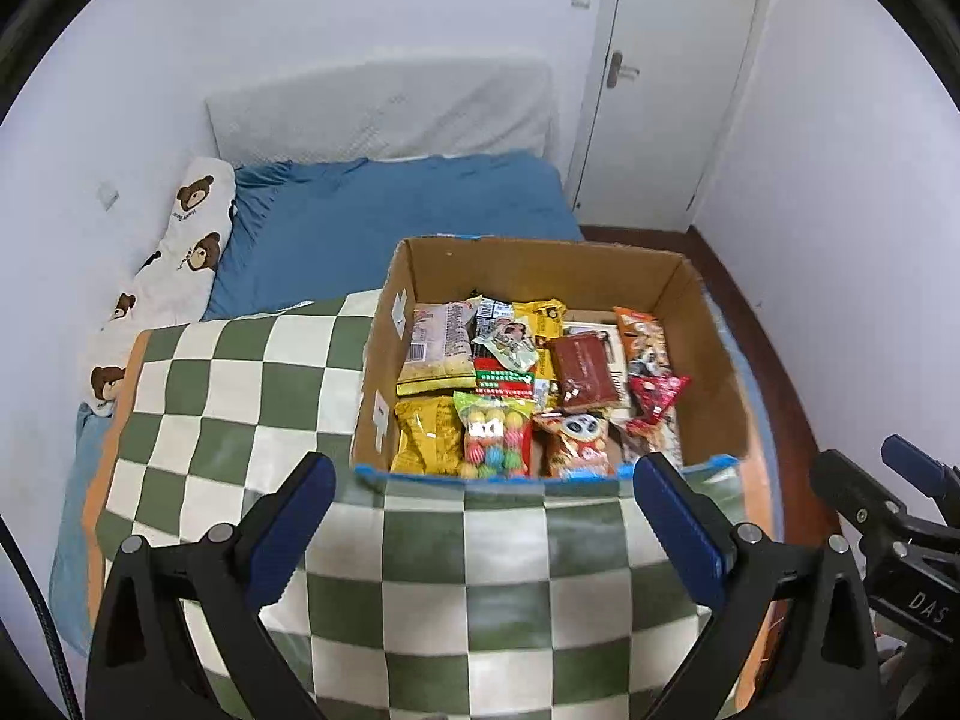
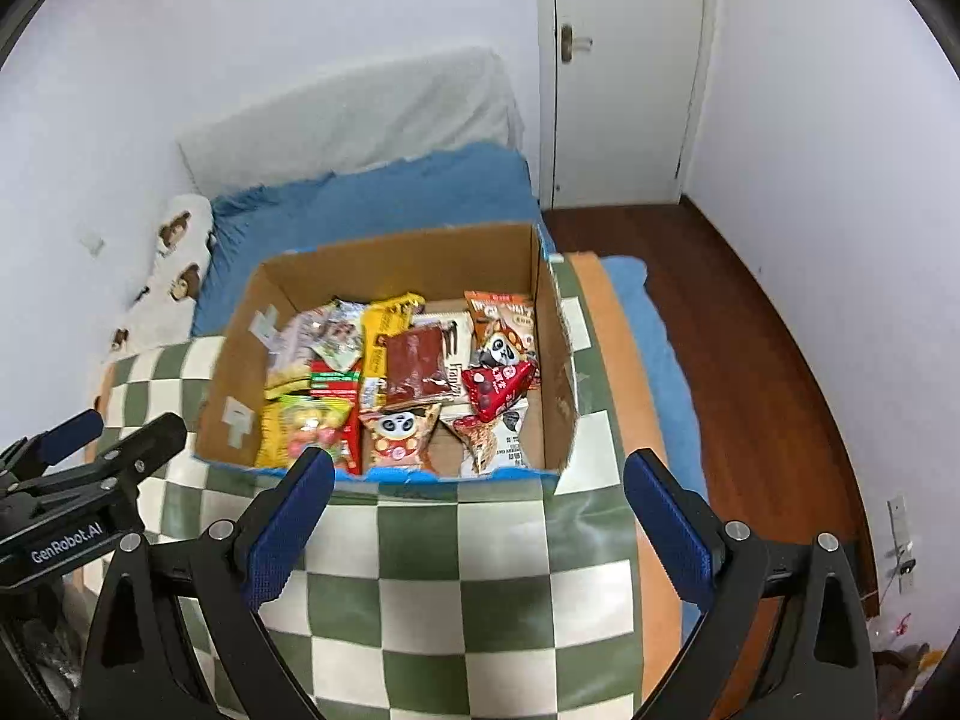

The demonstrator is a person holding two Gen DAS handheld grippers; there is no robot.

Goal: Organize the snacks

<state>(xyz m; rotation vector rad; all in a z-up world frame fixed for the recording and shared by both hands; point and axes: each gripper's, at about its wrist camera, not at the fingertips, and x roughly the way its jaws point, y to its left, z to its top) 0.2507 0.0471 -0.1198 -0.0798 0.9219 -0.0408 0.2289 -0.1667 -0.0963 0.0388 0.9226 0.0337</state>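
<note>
An open brown cardboard box sits on a green-and-white checkered blanket spread over a bed with a blue sheet, and it is packed with snack packets: a yellow crinkled bag, a clear pack of coloured candy balls, a dark red flat pouch and a red triangular packet among them. The left gripper hovers just in front of the box's near wall, its blue-padded fingers spread wide with nothing between them. The right gripper hangs beside it, likewise released and empty, above the blanket at the box's near edge.
</note>
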